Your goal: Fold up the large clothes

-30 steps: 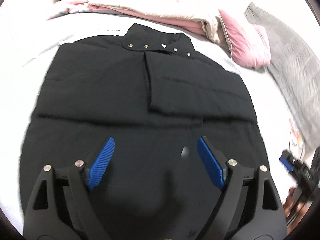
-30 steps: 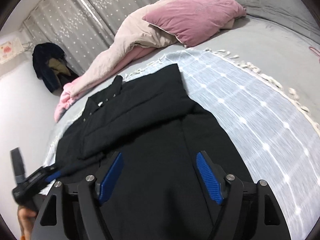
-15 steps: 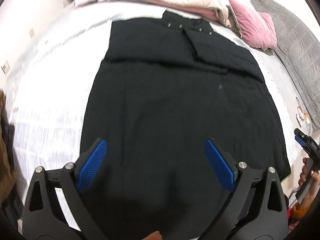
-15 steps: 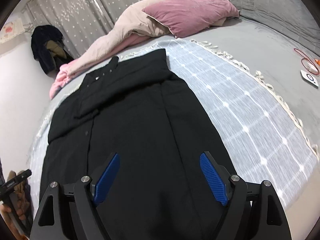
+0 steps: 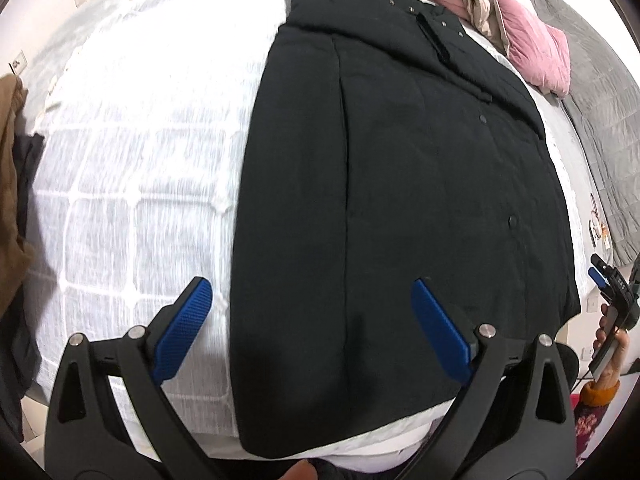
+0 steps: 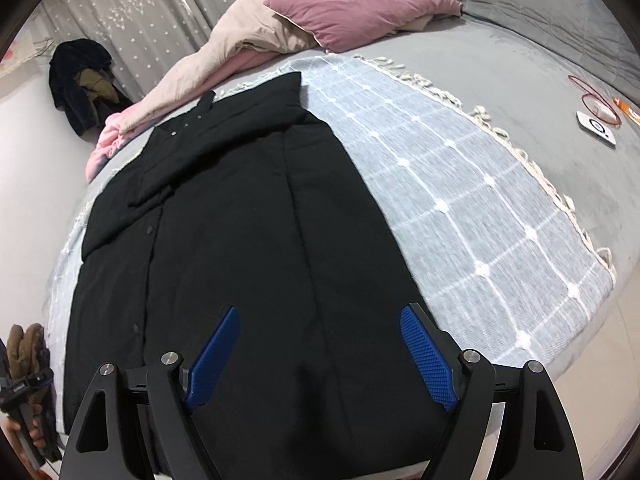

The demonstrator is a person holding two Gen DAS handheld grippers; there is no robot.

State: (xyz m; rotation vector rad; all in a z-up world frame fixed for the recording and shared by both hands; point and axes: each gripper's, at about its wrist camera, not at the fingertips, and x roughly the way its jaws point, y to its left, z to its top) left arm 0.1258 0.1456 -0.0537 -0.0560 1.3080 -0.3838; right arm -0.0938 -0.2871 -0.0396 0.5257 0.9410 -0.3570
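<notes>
A long black padded coat lies flat on a white checked blanket on the bed, collar at the far end, both sleeves folded across the chest. It also shows in the right wrist view. My left gripper is open and empty above the coat's left hem corner. My right gripper is open and empty above the coat's right hem area. The right gripper also shows at the edge of the left wrist view.
A pink pillow and a beige-pink duvet lie beyond the collar. A grey bedspread carries a small white device and a red cord. Dark clothes hang at the wall. Brown garments hang at left.
Both grippers have pulled back from the coat's chest toward its hem end. The left one has also shifted left, over the coat's left edge. Both stay open.
</notes>
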